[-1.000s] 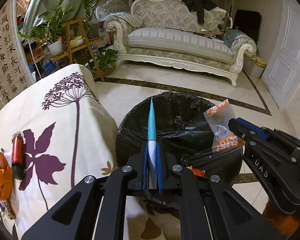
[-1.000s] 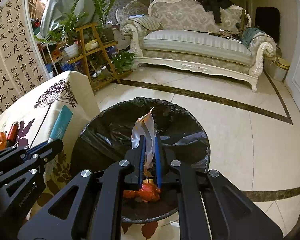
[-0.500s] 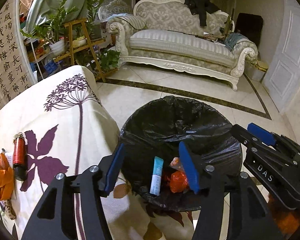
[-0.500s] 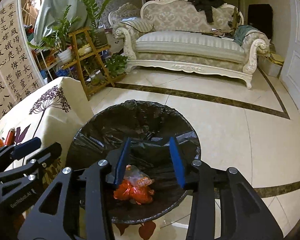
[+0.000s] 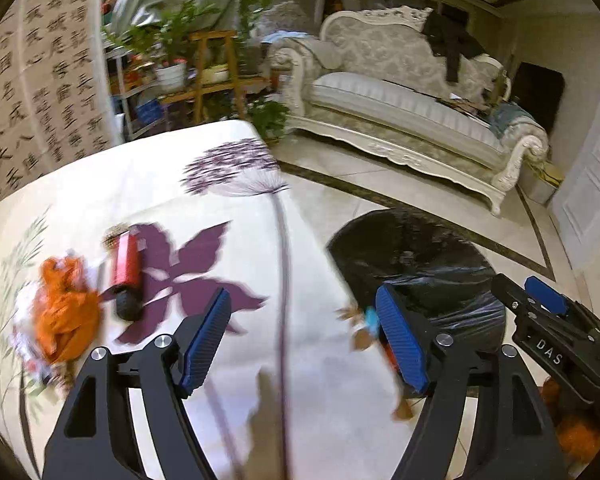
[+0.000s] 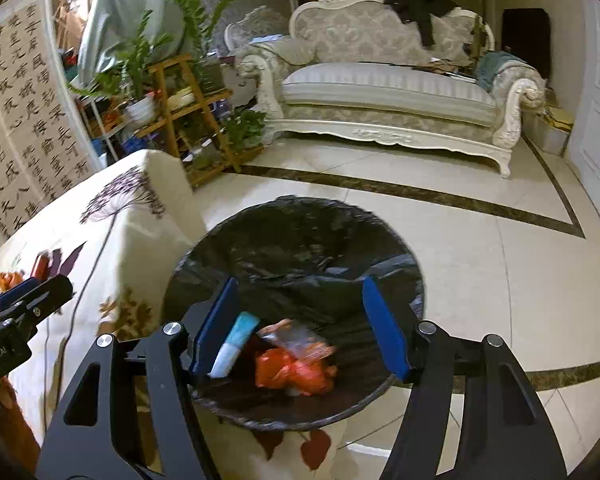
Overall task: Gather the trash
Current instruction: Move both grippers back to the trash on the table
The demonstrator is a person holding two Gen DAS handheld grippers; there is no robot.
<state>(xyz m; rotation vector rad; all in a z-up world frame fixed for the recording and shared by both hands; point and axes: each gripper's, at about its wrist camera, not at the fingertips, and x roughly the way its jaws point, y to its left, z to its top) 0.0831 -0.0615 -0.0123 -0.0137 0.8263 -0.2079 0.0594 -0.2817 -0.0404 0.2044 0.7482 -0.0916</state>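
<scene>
Black plastic liner over a round trash bin (image 6: 296, 240) on the pale tiled floor (image 6: 500, 280), just beside the table draped in a cream cloth printed with purple leaves (image 5: 180, 200). Inside the bin: a light blue and white tube (image 6: 236, 344) against the left side, touching a crumpled orange wrapper (image 6: 296, 372) with a clear snack packet (image 6: 300, 332) lying on top. Right gripper (image 6: 300, 328) above the bin, blue pads (image 6: 384, 332) spread wide, nothing between them. Left gripper (image 5: 304, 336) over the table edge, likewise spread and empty. Left on the cloth: a crumpled orange wrapper on white paper (image 5: 64, 312) and, touching it, a red cylinder with a dark end (image 5: 126, 272). In the background, an ornate cream sofa (image 6: 388, 92) and a wooden plant stand (image 6: 184, 108).
</scene>
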